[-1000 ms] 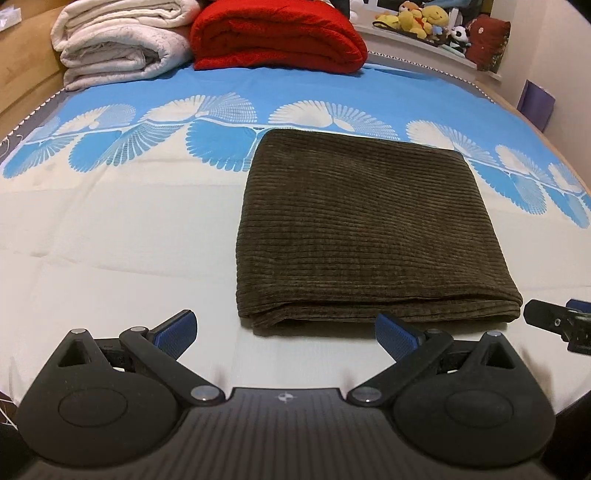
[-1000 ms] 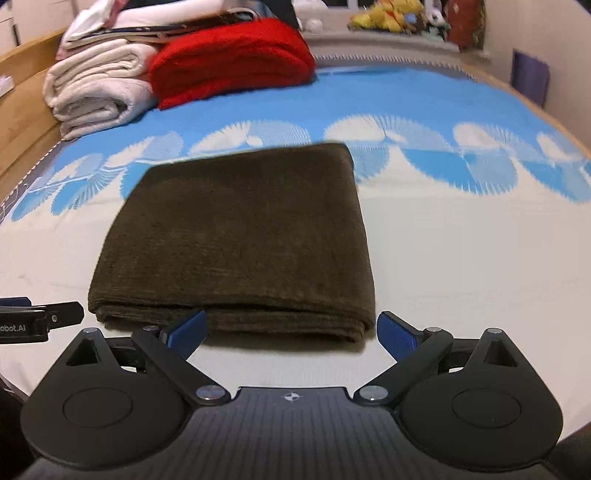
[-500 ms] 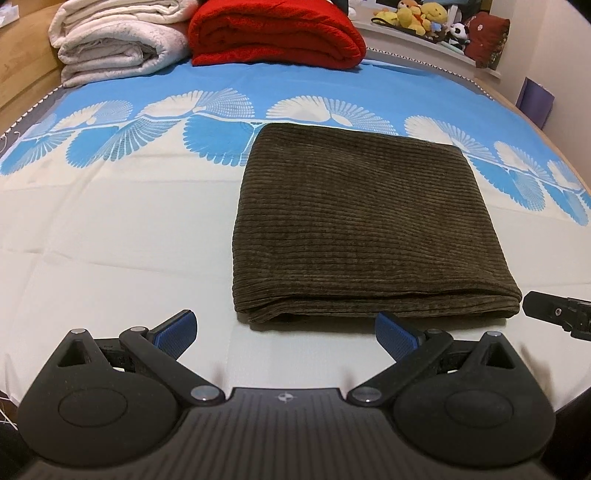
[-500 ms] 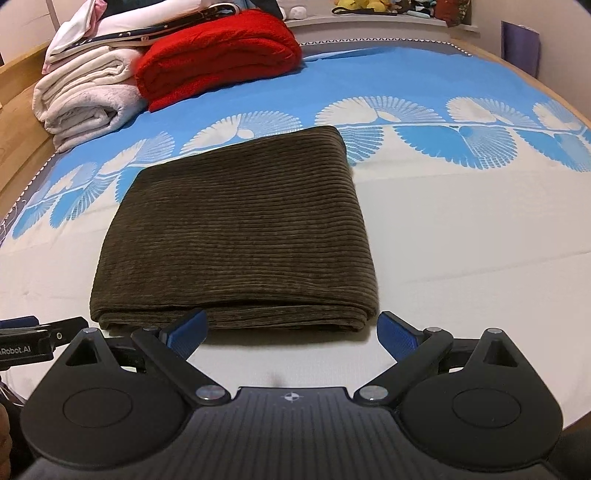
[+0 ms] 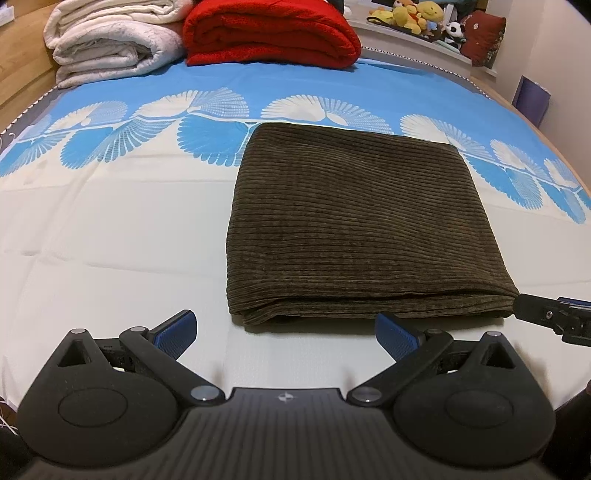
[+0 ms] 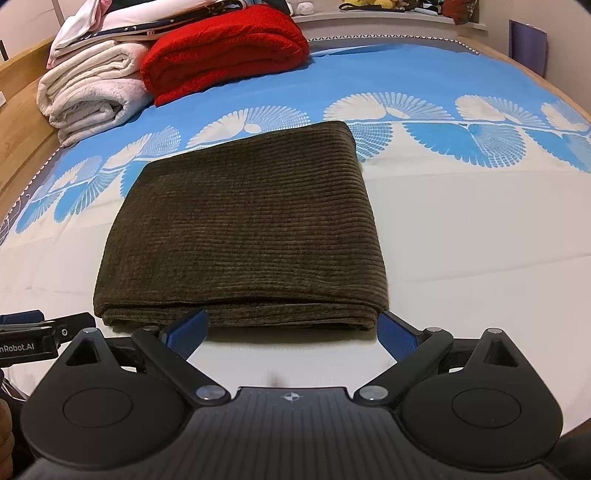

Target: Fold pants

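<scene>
The dark brown corduroy pants lie folded into a flat rectangle on the bed, also seen in the right wrist view. My left gripper is open and empty, just in front of the near folded edge, towards its left corner. My right gripper is open and empty, its blue pads level with the near edge at the right half. Each gripper shows at the side of the other's view: the right one, the left one.
The bedsheet is cream near me and blue with white fan shapes farther back. A folded white blanket and a folded red blanket lie at the far end. Stuffed toys sit on a shelf behind.
Both grippers stayed open and empty. The right wrist view tilted and moved closer, so the pants' near edge now reaches its pads. The left view shifted only slightly.
</scene>
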`<state>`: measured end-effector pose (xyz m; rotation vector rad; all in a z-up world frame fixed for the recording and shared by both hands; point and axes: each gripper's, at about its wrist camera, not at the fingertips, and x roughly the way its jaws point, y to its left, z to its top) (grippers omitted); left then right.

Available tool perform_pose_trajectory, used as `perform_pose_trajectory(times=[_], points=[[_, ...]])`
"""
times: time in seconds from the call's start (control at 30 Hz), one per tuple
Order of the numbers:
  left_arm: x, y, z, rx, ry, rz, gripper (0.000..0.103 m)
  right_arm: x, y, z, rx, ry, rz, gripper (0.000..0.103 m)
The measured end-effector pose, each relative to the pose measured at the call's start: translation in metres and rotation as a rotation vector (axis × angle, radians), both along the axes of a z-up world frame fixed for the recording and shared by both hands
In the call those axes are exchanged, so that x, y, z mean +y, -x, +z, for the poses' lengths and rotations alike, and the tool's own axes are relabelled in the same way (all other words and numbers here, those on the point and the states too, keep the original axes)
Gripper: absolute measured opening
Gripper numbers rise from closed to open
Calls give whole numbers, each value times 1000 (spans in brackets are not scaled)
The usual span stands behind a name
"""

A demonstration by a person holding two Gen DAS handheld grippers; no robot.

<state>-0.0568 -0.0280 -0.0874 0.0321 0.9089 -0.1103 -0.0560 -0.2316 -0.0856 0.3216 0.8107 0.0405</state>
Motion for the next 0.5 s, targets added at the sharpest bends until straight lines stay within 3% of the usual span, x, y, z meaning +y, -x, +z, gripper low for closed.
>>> perform_pose_trajectory(times=[0.5], points=[[-1,-1,-1,-2,-3,-3,103,0,-1,0,3,-10,5,98]])
